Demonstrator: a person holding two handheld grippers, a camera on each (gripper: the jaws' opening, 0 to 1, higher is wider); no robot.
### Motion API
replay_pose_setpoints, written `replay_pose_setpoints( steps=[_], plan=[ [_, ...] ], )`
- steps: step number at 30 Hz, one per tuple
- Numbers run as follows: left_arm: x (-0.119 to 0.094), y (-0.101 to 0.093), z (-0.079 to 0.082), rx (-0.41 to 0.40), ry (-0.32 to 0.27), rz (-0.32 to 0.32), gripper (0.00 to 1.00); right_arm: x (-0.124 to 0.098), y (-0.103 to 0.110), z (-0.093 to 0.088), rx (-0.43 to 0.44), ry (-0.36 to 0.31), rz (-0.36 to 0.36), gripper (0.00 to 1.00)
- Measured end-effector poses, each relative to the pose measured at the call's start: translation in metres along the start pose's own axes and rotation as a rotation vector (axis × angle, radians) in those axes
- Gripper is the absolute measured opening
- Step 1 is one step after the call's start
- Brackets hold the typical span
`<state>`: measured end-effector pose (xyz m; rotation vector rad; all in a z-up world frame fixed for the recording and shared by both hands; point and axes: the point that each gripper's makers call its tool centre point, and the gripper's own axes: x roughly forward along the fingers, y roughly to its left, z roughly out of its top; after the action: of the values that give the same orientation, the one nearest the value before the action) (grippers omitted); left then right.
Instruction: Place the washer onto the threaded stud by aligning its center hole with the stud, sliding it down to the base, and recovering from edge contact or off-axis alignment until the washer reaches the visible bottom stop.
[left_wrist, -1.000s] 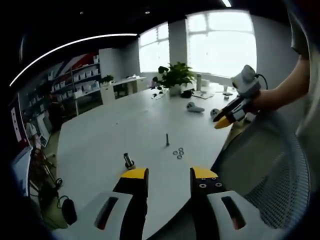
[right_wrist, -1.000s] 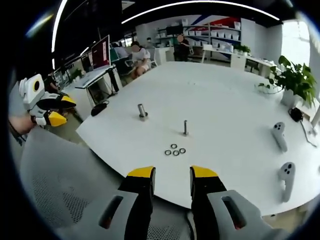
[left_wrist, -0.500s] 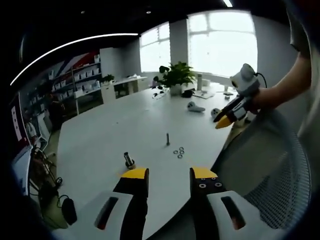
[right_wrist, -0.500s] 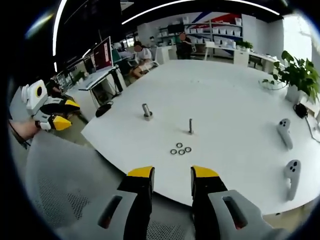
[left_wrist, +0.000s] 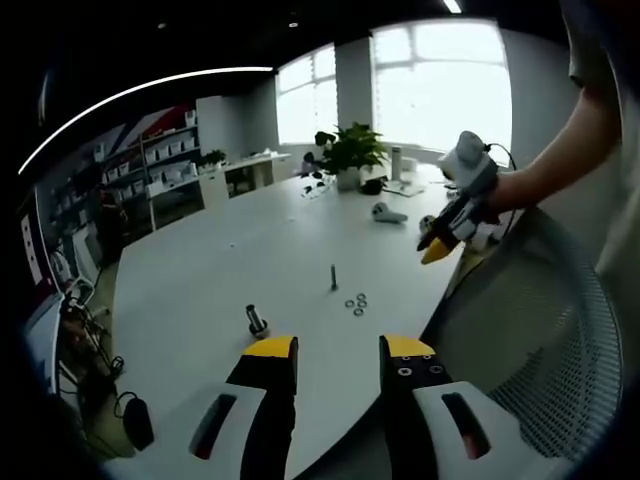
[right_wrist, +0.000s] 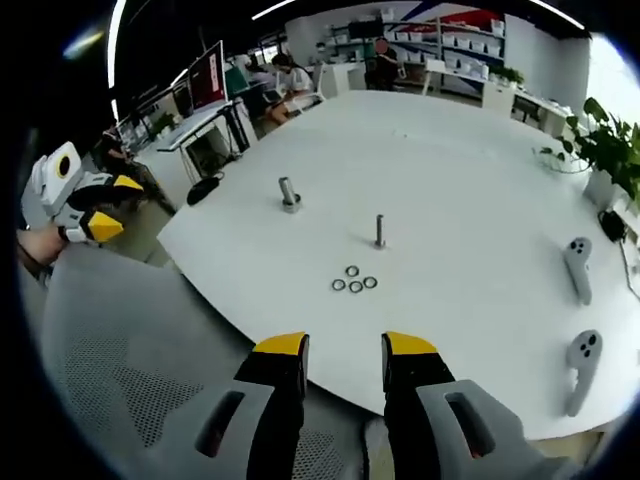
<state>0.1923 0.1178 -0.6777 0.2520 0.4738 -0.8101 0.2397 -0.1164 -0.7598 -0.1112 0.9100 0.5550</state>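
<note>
Right gripper (right_wrist: 343, 350) fingers spread, holding nothing, four washers (right_wrist: 355, 280) clustered ahead of fingertips on white table (right_wrist: 470, 200), threaded stud (right_wrist: 380, 230) upright just beyond, left gripper (left_wrist: 337, 352) fingers likewise parted, empty.

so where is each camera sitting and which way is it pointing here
Left gripper view: rides on the left gripper, held off the table edge, facing the windows; a forearm holds the right gripper.
Right gripper view: rides on the right gripper, looking down at the table toward shelves; the left gripper shows.
Shared: threaded stud, washers, mesh chair back.
</note>
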Motion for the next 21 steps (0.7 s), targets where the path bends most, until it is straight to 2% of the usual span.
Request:
replay_pose_setpoints(
  steps=[10,17,21],
  plan=[
    [-0.001,-0.001,-0.001,0.012,0.005,0.003,0.30,0.021,-0.005,0.008,-0.004,0.023,-0.012,0.31],
    [-0.001,0.000,-0.002,0.010,0.007,0.011,0.30,0.032,-0.005,0.005,-0.044,0.058,-0.016,0.31],
    [-0.001,0.000,-0.002,0.019,0.010,0.011,0.30,0.039,-0.010,0.004,-0.035,0.070,-0.024,0.31]
  ],
)
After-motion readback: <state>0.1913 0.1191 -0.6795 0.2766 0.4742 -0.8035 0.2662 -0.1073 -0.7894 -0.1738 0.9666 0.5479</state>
